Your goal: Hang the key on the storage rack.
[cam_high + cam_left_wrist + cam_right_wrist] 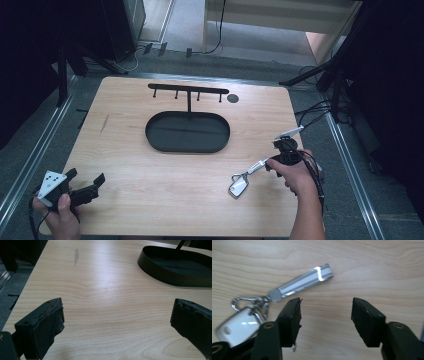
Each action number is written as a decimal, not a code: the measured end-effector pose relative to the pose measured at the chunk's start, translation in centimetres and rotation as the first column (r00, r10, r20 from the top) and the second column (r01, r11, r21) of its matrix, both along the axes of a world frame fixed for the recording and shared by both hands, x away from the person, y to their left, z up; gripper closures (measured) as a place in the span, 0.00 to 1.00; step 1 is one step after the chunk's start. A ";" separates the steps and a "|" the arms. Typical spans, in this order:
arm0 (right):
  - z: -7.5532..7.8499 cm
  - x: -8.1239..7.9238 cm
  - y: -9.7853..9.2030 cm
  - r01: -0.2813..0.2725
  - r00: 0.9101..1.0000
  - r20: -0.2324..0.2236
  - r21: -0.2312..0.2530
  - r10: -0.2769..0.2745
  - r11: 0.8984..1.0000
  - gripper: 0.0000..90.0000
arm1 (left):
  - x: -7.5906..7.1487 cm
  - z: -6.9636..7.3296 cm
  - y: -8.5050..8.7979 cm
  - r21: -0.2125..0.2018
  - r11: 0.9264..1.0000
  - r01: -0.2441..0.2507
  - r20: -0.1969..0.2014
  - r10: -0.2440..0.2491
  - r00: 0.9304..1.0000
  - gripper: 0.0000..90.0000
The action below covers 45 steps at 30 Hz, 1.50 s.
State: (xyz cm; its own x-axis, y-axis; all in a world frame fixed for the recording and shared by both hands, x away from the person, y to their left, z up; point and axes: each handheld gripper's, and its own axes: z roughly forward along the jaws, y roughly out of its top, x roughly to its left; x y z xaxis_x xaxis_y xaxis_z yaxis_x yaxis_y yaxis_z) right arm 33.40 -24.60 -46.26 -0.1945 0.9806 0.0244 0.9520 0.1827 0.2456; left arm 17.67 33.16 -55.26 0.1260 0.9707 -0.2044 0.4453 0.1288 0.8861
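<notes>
A: What's the biggest thing here?

B: A pale wooden table (150,200) with rounded corners. Toward its far side lies a black oval metal tray (187,131) with a low wall, and from the tray's back edge rises a thin black post carrying a black crossbar with four small pegs (188,90). Just right of the crossbar's end sits a small dark round disc (233,98) on the wood.

A: And the grippers?

B: The left gripper (86,183) is held in a hand at the near left corner. In the left gripper view its two black padded jaws stand wide apart over bare wood, nothing between them, with the tray's wall at the upper right.

A: The right one?

B: The right gripper (325,315) is in the person's right hand (295,172) near the table's right edge. Its jaws stand roughly half apart and grasp nothing; only bare wood lies between the pads.

A: Where's the keychain?

B: The silver keychain (245,177), a flat metal bar joined by small rings to a white rounded fob (238,327), lies on the table just left of the right gripper. In the right gripper view the bar lies beyond the left jaw's tip and the fob beside that jaw, outside the gap.
</notes>
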 end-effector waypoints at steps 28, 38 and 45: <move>-3.5 2.4 1.8 0.357 0.934 -0.065 0.167 -0.351 0.919 0.71 | 0.0 0.0 -0.1 0.008 1.000 0.005 0.000 -0.005 1.000 0.00; -3.3 2.6 3.8 0.196 0.980 -0.003 0.195 -0.199 0.961 0.95 | 0.0 0.0 0.0 0.007 1.000 0.006 -0.001 -0.006 1.000 0.00; -3.0 2.6 4.8 0.112 0.992 0.038 0.220 -0.123 0.969 0.98 | 0.1 0.0 -0.1 0.009 1.000 0.006 -0.002 -0.006 1.000 0.00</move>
State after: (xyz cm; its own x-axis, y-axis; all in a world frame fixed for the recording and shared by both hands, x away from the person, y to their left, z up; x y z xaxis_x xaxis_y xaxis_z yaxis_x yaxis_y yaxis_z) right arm 36.03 -19.81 -49.27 -0.0849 0.9689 0.2325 0.9487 0.0073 0.3161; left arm 17.76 33.07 -55.26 0.1311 0.9719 -0.1957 0.4479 0.1180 0.8863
